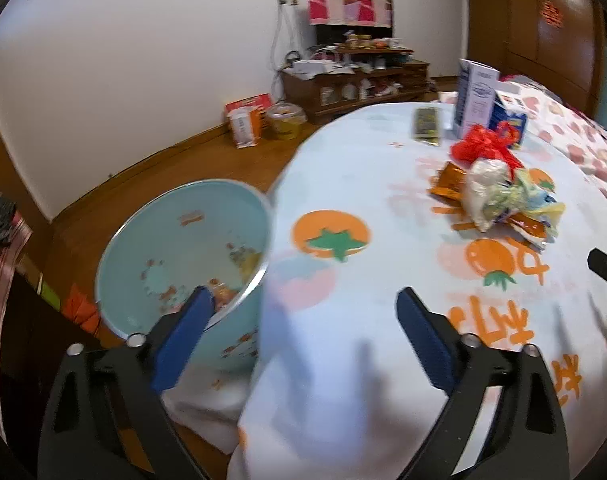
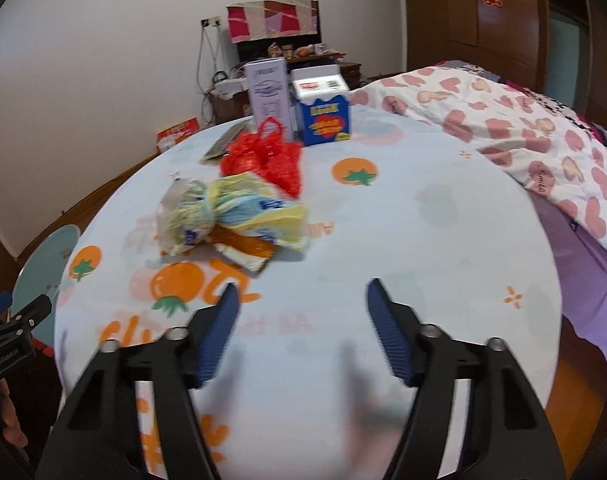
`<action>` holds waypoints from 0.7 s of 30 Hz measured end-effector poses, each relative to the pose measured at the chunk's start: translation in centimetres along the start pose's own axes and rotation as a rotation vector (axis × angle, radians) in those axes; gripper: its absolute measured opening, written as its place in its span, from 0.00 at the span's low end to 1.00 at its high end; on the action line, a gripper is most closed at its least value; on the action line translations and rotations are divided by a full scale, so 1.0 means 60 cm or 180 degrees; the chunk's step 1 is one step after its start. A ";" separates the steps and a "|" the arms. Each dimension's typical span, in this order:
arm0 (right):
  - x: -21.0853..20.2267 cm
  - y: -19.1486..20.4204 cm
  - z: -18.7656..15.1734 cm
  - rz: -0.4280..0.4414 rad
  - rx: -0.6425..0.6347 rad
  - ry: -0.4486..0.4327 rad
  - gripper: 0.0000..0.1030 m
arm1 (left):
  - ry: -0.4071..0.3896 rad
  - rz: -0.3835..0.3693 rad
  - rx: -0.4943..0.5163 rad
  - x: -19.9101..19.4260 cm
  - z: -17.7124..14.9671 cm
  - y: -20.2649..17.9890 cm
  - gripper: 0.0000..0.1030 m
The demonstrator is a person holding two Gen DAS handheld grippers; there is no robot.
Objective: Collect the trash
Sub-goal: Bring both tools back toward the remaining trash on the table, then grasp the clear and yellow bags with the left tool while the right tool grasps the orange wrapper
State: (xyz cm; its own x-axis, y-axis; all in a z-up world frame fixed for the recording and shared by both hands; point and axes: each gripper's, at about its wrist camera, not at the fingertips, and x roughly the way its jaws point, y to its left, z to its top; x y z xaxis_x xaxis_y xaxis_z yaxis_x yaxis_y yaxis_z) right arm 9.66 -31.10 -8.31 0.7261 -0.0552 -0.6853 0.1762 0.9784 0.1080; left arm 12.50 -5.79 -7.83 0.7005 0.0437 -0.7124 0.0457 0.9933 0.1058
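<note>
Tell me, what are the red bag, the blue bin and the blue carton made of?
Red bag: thin plastic, by its crinkled, translucent sheen. Blue bin: probably smooth plastic or enamelled metal; its pale rim glints. Blue carton: printed cardboard, with flat faces and folded edges.

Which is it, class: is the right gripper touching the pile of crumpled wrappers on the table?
Apart. In the right wrist view, bare tablecloth shows between the open right gripper and the pile of crumpled wrappers.
</note>
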 end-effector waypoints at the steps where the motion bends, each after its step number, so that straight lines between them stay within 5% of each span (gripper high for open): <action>1: 0.000 -0.007 0.000 -0.0015 0.0007 0.0003 0.58 | 0.0006 -0.0032 0.0034 0.004 0.003 -0.009 0.83; 13: -0.007 -0.068 0.018 -0.0128 0.0181 -0.0072 0.54 | -0.0086 -0.0642 0.0303 0.051 0.088 -0.139 0.83; 21: 0.003 -0.107 0.015 -0.0153 0.0318 0.0003 0.54 | 0.0072 -0.1021 0.0215 0.119 0.141 -0.213 0.82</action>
State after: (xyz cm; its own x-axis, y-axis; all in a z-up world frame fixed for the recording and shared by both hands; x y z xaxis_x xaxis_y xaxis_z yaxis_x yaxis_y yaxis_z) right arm 9.28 -37.56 -8.46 0.7146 -0.1012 -0.6921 0.2761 0.9499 0.1462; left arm 22.91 -19.08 -8.39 0.6266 -0.2673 -0.7320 0.3092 0.9475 -0.0813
